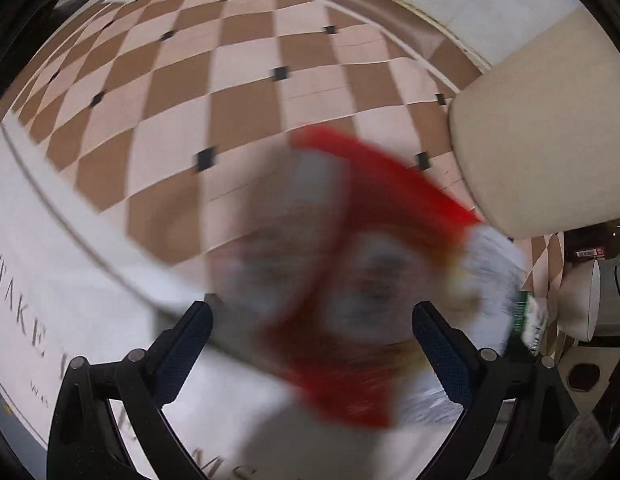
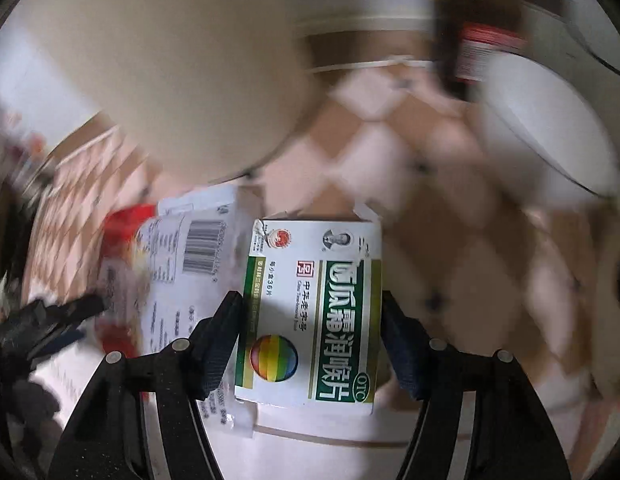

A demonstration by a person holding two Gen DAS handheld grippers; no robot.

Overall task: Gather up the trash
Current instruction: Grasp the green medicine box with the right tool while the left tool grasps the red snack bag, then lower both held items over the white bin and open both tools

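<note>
A green and white medicine box (image 2: 310,304) stands sharp between my right gripper's (image 2: 310,296) fingers, and both pads press on its long sides. The floor behind it is smeared. To its left lies a red and white snack wrapper (image 2: 178,264) with a barcode. In the left wrist view that wrapper (image 1: 350,272) is a blurred red and white shape between the wide-apart fingers of my left gripper (image 1: 314,308). Neither pad touches it. The box's edge (image 1: 530,320) shows at the right. My left gripper appears as a dark blur at the far left of the right wrist view.
Below lies a brown and pink checkered floor (image 1: 230,80), next to a white mat with grey lettering (image 1: 50,280). A cream cushioned seat (image 1: 530,140) juts in from the right. A dark bottle with a red label (image 2: 482,32) and a white rounded object (image 2: 550,132) sit further off.
</note>
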